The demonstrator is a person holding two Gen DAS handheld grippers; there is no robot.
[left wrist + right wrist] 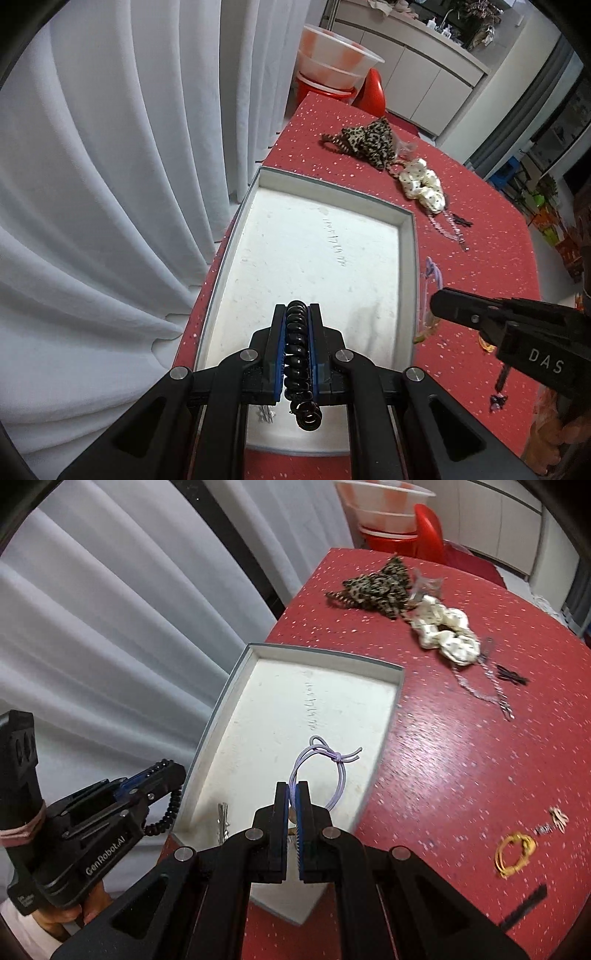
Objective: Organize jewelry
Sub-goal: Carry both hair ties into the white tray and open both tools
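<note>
My left gripper (297, 308) is shut on a black spiral hair tie (297, 354), whose loose coil end dangles below the fingers. It hangs over the near end of a shallow white tray (295, 240) on the red table. My right gripper (293, 788) is shut on a lilac elastic hair tie (317, 757), whose knotted loop hangs over the tray (266, 701). The right wrist view shows the left gripper (168, 771) at the tray's left edge with the spiral tie (168, 812) trailing. A silver hair clip (222, 819) lies in the tray's near corner.
On the speckled red table beyond the tray lie a leopard scrunchie (380, 585), a cream dotted scrunchie (447, 635), a silver chain (480, 686) and black pins (511, 675). A yellow elastic (515, 853) and a black clip (524, 906) lie at right. White curtain (110, 184) borders the left.
</note>
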